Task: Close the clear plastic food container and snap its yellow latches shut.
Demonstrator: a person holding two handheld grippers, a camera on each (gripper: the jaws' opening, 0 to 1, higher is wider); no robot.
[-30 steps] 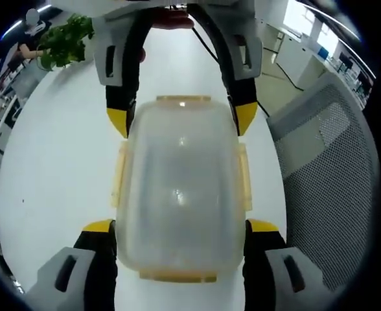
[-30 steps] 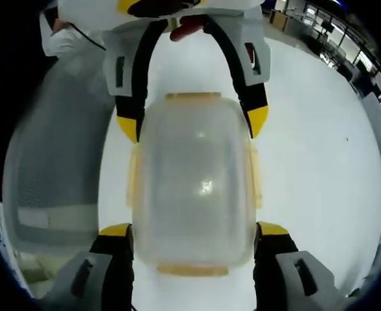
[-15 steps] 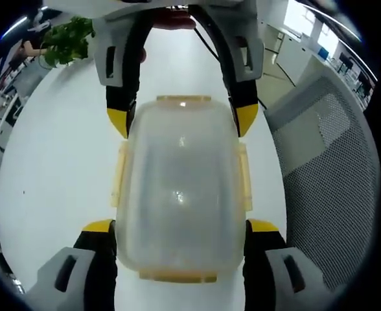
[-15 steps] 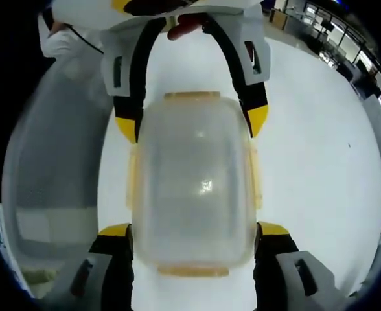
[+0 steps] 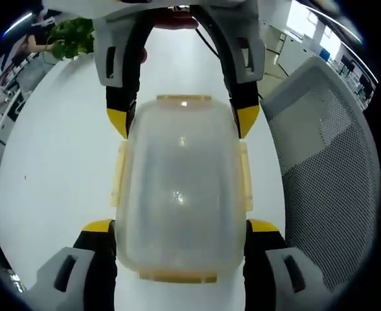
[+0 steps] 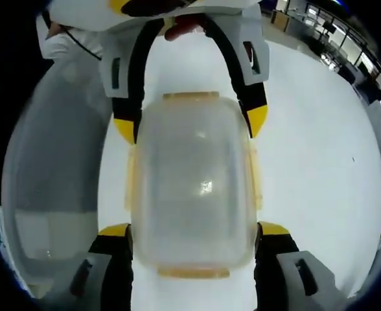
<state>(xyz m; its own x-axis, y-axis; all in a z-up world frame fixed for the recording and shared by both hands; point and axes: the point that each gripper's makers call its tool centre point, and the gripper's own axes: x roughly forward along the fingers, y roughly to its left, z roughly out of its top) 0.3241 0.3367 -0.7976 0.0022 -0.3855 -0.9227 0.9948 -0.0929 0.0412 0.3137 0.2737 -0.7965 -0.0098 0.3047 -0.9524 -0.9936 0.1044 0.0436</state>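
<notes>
The clear plastic container [image 5: 181,188] has its lid on, with yellow latches on all sides. In the left gripper view, the side latches [image 5: 120,173] stand a little out from the wall. My left gripper [image 5: 181,228] clamps the container's near end between its yellow-tipped jaws. The right gripper [image 5: 181,121] holds the far end from the opposite side. In the right gripper view the same container [image 6: 194,188] sits between my right gripper [image 6: 194,230] and the left gripper [image 6: 190,123] facing it. I cannot tell whether the latches are snapped.
A white table [image 5: 54,149] lies under the container. A grey mesh chair [image 5: 326,168] stands close beside it, also seen in the right gripper view as the chair [image 6: 54,175]. A green plant [image 5: 74,35] stands far back. A person's hand [image 6: 184,26] grips the opposite tool.
Both grippers keep their hold on the container. Only the background has drifted a little as the hands moved.
</notes>
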